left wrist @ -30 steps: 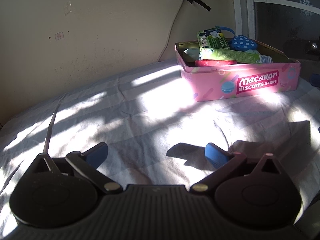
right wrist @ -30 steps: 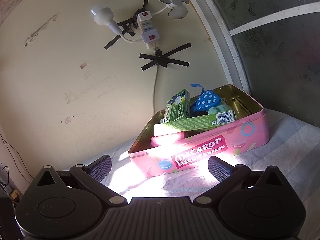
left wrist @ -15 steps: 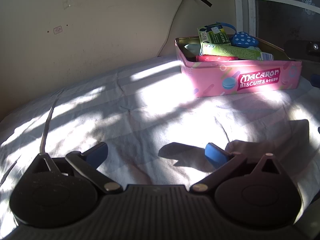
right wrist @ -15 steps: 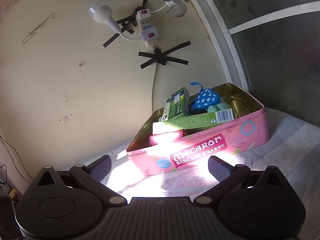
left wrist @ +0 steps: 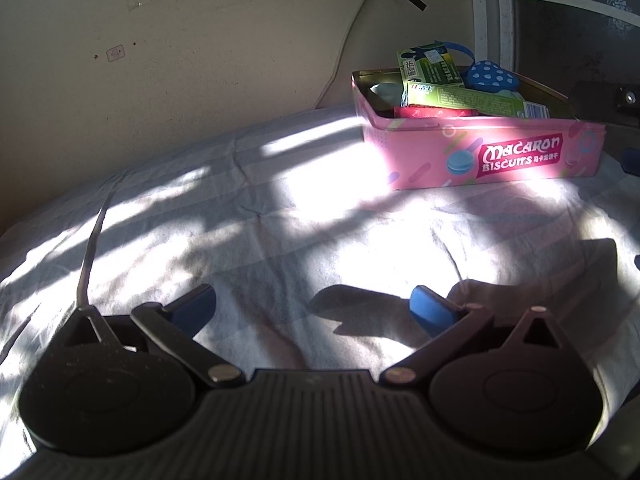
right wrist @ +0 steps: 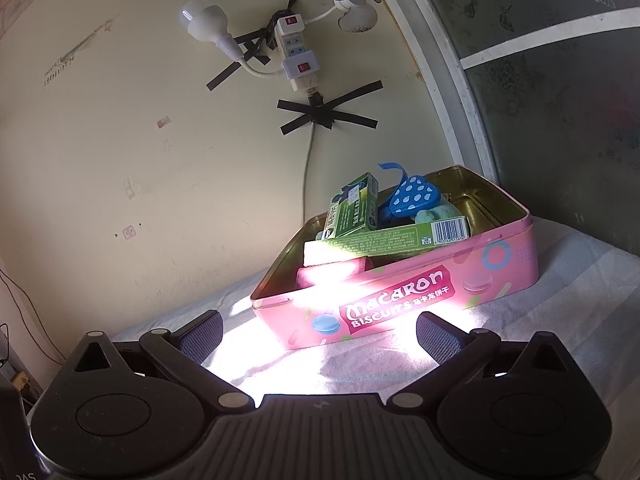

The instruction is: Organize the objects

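Note:
A pink Macaron Biscuits tin [left wrist: 500, 152] stands open on the white cloth, at the far right in the left wrist view and straight ahead in the right wrist view [right wrist: 500, 268]. It holds two green cartons [right wrist: 384, 240], a red box [left wrist: 434, 112], a blue dotted heart-shaped item [right wrist: 414, 200] and a pale round item. My left gripper [left wrist: 312, 306] is open and empty, low over the cloth, well short of the tin. My right gripper [right wrist: 318, 330] is open and empty, just in front of the tin's long side.
The white cloth [left wrist: 240, 220] is wrinkled and sunlit. A wall runs behind, with a taped power strip [right wrist: 298, 56], bulb and cable [right wrist: 306, 168]. A window frame [right wrist: 448, 92] stands at the right. A dark object [left wrist: 608, 100] sits behind the tin.
Both grippers have drifted slightly; the tin sits a little lower and nearer in each view. Both stay open and empty.

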`<state>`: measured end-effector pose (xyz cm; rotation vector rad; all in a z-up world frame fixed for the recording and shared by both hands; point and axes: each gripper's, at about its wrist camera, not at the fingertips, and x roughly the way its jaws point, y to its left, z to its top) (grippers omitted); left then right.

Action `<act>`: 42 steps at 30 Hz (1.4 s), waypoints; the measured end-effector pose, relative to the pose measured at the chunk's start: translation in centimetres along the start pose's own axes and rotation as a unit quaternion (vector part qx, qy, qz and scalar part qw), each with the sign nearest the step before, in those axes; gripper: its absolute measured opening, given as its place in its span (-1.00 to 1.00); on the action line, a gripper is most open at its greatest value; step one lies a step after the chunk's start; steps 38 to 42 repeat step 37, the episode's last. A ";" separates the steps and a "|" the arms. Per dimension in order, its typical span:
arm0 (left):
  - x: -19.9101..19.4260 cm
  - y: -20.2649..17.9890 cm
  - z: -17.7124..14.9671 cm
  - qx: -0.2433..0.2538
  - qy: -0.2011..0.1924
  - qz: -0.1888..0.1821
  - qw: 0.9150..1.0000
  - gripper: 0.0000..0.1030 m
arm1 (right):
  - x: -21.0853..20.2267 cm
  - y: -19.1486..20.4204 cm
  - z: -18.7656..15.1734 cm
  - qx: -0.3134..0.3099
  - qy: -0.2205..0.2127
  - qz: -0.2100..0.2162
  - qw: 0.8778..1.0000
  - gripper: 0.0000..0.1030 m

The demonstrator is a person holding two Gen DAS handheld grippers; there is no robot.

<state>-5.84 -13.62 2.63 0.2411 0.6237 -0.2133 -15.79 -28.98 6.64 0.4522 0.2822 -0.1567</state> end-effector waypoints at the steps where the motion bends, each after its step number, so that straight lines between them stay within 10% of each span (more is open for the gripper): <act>1: 0.0 0.1 0.0 0.000 0.000 -0.001 1.000 1.00 | 0.0 0.1 0.0 0.000 0.000 -0.001 1.000 0.90; 42: 0.6 0.7 -0.4 -0.006 0.011 -0.019 1.000 1.00 | 0.8 0.3 -0.4 -0.008 0.011 -0.004 1.000 0.90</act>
